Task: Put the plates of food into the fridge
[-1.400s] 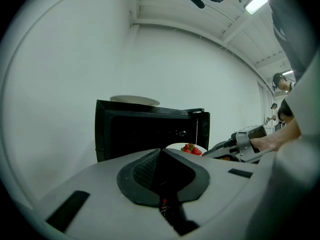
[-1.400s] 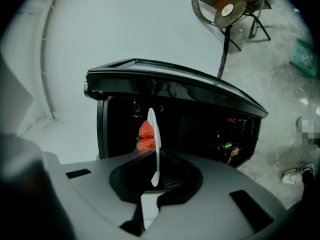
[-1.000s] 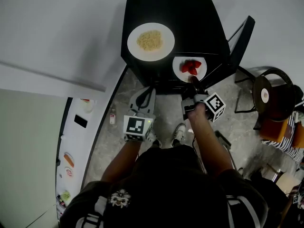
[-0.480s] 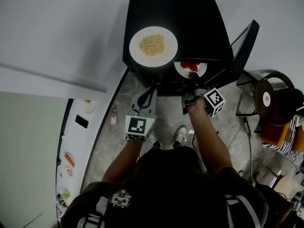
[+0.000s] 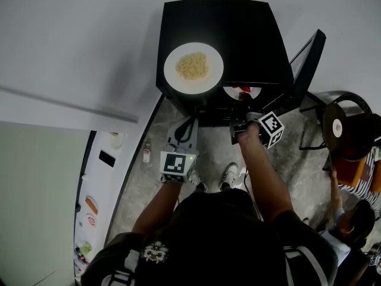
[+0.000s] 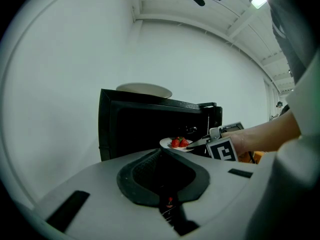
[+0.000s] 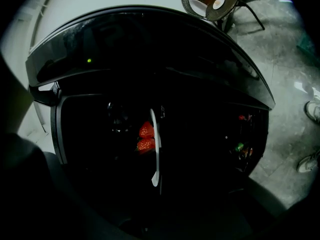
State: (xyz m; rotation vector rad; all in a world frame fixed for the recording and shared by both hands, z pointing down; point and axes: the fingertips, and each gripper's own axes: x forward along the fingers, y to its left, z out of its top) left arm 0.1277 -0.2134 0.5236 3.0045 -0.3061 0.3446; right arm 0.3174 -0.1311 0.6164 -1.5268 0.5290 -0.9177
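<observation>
Strawberry plate: at the mouth of the black fridge, right of centre, with only its near rim showing from the head view.
Change: a second ago the plate sat almost wholly outside, in front of the opening. Now most of it is under the fridge's top edge, and the strawberries are inside the dark compartment.
Meaning for the task: I judge the first plate is nearly stowed but not yet set down or let go.
Right hand-held gripper: pinched narrow on the plate's near rim, arm stretched forward, pointing a little below level (its own view shows the plate edge-on).
Left hand-held gripper: jaws together with nothing between them, held low in front of the fridge's left side, well apart from either plate.
Second plate: pale yellow food, on the fridge's top, near-left, untouched and still to go in.
Fridge door: swung open to the right.
</observation>
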